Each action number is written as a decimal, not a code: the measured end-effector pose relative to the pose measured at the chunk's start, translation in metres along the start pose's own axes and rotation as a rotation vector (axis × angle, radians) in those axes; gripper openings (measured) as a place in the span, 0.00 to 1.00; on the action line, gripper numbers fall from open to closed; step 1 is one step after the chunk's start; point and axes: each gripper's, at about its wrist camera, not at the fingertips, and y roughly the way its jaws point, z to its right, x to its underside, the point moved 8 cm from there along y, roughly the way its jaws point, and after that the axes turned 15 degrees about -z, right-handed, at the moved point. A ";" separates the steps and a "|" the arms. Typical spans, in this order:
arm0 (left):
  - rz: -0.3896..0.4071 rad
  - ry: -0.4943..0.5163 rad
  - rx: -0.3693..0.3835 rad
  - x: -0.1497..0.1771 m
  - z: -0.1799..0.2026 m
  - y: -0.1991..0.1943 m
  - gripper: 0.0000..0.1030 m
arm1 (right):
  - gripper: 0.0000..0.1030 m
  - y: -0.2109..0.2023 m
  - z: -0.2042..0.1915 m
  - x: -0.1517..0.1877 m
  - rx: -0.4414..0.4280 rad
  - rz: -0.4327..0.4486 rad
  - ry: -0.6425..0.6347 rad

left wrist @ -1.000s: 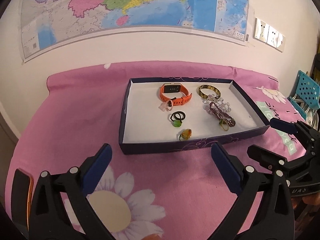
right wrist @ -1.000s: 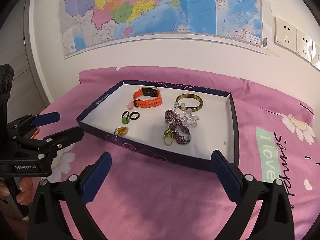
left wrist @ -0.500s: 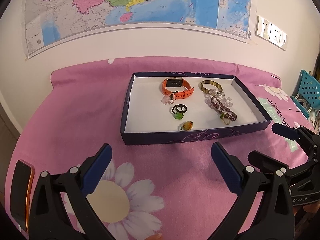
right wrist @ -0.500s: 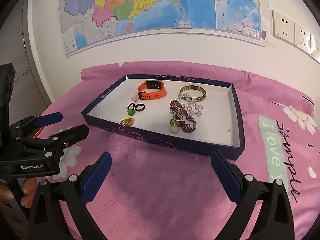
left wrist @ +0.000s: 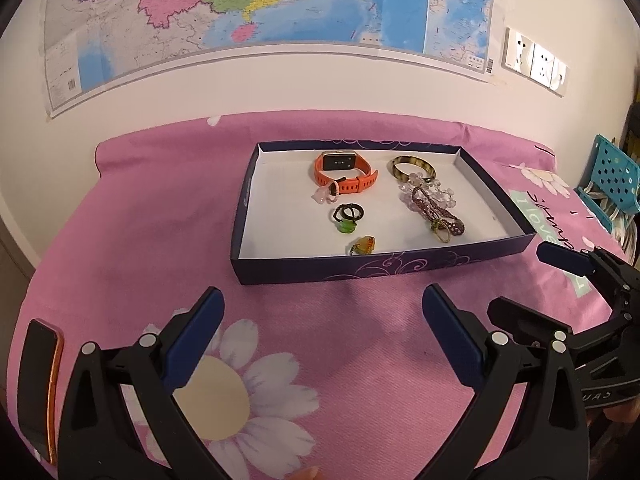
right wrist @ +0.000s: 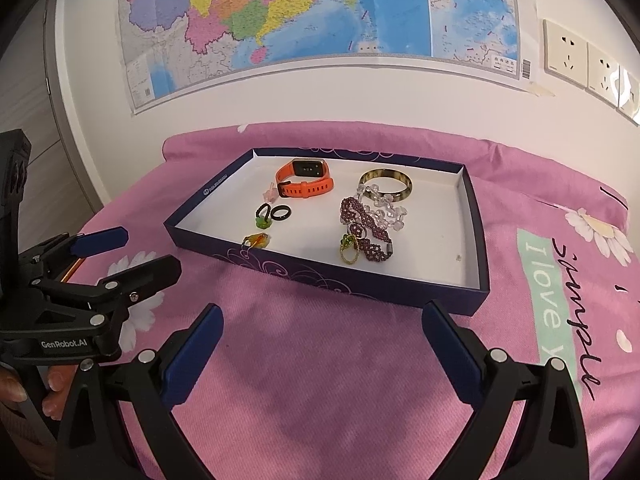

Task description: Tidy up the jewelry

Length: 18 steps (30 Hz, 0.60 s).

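Pink floral bedsheet (left wrist: 132,216) covers the whole work surface, soft and a little rumpled, and on it sits a shallow navy cardboard box lid (left wrist: 384,270) used as a jewelry tray. Both tools hover short of it, above the cloth. The left gripper (left wrist: 322,340) is spread wide with nothing between its blue pads, and the right gripper (right wrist: 320,354) is spread just as wide and likewise empty.

All the jewelry lies inside the tray. An orange smartwatch (left wrist: 343,168) stands on its looped strap near the far wall, with a small pink charm (left wrist: 325,196) touching it. In front lie 2 black rings (left wrist: 348,213), a green-stone ring (left wrist: 346,226) and an amber-stone ring (left wrist: 362,245), each apart from the next. On the right side a tortoiseshell bangle (right wrist: 385,186), a clear crystal bracelet (right wrist: 386,211) and a purple beaded bracelet (right wrist: 366,232) overlap, with a gold ring (right wrist: 349,250) touching the purple one.

That heap looks like the main hazard: pinching 1 strand would likely drag its neighbours along, or let the gold ring slip off over the low wall. Rings lying flat give little to grip, so a pad could flick 1 away. The light lid on soft cloth may slide or tip if pushed. A phone (left wrist: 40,384) with an orange edge rests near the left gripper and could be knocked.
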 end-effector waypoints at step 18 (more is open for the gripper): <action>-0.010 -0.023 -0.009 0.003 -0.003 0.002 0.95 | 0.93 0.001 0.002 0.001 -0.006 -0.004 0.013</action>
